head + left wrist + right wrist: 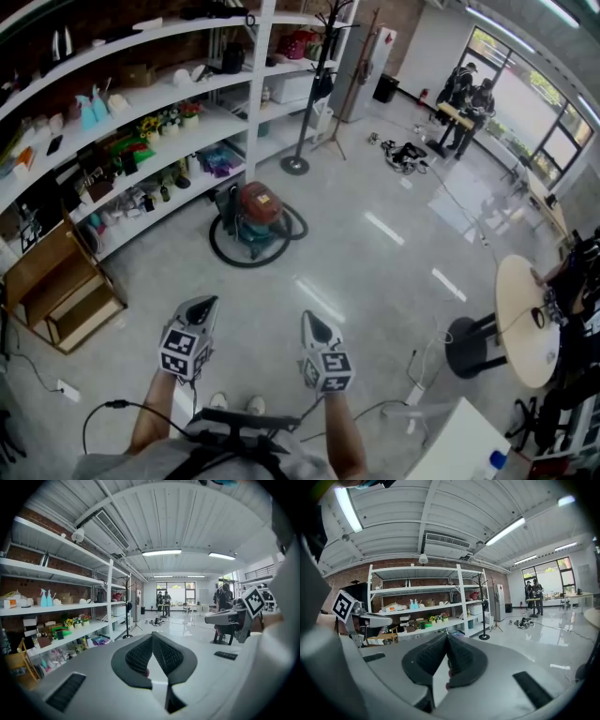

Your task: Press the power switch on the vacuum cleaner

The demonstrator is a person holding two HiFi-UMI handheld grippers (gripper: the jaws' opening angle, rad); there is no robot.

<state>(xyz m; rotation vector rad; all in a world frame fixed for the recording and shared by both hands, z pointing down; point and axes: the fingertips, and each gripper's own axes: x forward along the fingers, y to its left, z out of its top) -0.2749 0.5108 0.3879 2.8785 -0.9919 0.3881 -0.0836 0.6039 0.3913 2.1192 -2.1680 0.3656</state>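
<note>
Far ahead on the floor point(394, 281), the vacuum cleaner point(258, 208) is sitting beyond the left hand-held gripper point(203, 305), seemingly nearer, and the right hand-held gripper point(313, 321), both pointing forward, closed and empty.

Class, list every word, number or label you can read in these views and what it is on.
None can be read.
Vacuum cleaner: pale label on its red lid, too small.
Shelves: packaging print, too blurred.
Marker cubes: only black-and-white square patterns, no letters.
</note>
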